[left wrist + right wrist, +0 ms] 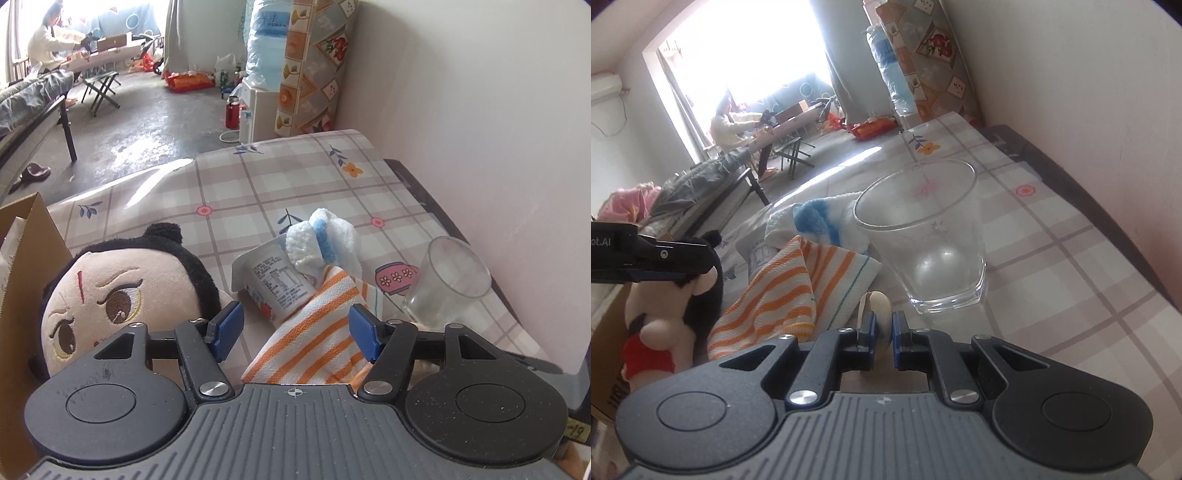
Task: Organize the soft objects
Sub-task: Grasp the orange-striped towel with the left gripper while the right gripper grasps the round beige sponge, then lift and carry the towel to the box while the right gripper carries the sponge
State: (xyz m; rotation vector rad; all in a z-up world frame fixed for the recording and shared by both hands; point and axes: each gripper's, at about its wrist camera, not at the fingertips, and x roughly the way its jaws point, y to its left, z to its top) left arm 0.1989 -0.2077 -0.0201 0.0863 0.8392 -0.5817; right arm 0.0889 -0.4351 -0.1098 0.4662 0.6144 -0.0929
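Two grippers work over a checked tabletop (295, 177) strewn with soft things.

The left gripper (295, 328) has its jaws roughly half open, astride the near end of the orange-striped cloth (314, 332) without pressing it; the plush doll (110, 295) lies just left of them. The right gripper (882, 332) has its jaws nearly closed, pinching a small pale shell-like object (877, 301) beside the drinking glass (923, 236). A blue-and-white towel (325, 240) rests on a yogurt cup (273, 280).

You can read "ot.AI" on the left gripper (613, 242) body. Yogurt cup (275, 284) label print is too small to read
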